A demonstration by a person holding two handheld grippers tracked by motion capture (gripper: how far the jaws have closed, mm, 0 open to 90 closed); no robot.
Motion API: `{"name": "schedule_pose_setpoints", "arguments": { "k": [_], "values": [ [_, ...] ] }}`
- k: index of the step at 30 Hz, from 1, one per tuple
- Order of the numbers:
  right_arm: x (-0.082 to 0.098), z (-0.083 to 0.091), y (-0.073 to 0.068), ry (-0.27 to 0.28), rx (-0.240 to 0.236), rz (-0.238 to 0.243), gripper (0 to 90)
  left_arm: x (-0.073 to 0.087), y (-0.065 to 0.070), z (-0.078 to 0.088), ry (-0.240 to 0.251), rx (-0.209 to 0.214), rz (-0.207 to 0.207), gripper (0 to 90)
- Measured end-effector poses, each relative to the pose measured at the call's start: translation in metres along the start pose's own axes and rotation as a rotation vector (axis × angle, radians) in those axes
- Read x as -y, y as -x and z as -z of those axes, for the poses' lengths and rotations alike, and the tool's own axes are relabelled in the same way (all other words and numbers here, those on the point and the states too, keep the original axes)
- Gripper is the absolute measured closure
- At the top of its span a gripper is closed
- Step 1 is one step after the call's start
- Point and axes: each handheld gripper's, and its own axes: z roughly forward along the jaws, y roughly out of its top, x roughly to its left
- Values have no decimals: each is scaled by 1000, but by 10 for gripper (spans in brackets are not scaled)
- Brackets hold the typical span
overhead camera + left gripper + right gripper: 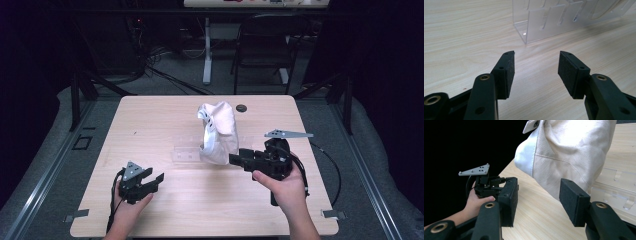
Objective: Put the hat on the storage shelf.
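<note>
- Cream cloth bag (218, 131) stands mid-table on a clear acrylic rack (186, 151);
- right gripper (235, 160) beside it, jaws apart, possibly touching;
- left gripper (156, 180) open, empty, well apart.

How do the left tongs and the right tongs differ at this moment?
Place: the left tongs are near the table's front left; the right tongs are at the cloth bag.
Aim: the left tongs face the clear stand from a distance; the right tongs point at the bag's lower edge.
Contact: the left tongs are apart from everything; whether the right tongs touch the bag is unclear.
Shared: both are open, black and hand-held.
</note>
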Motion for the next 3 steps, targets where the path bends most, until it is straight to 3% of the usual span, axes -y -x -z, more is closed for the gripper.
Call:
{"name": "schedule_pose_setpoints", "arguments": {
  "k": [3],
  "values": [
    [0,3,4,0,44,11,487,0,3,-1,2,10,-6,459]
  ]
}}
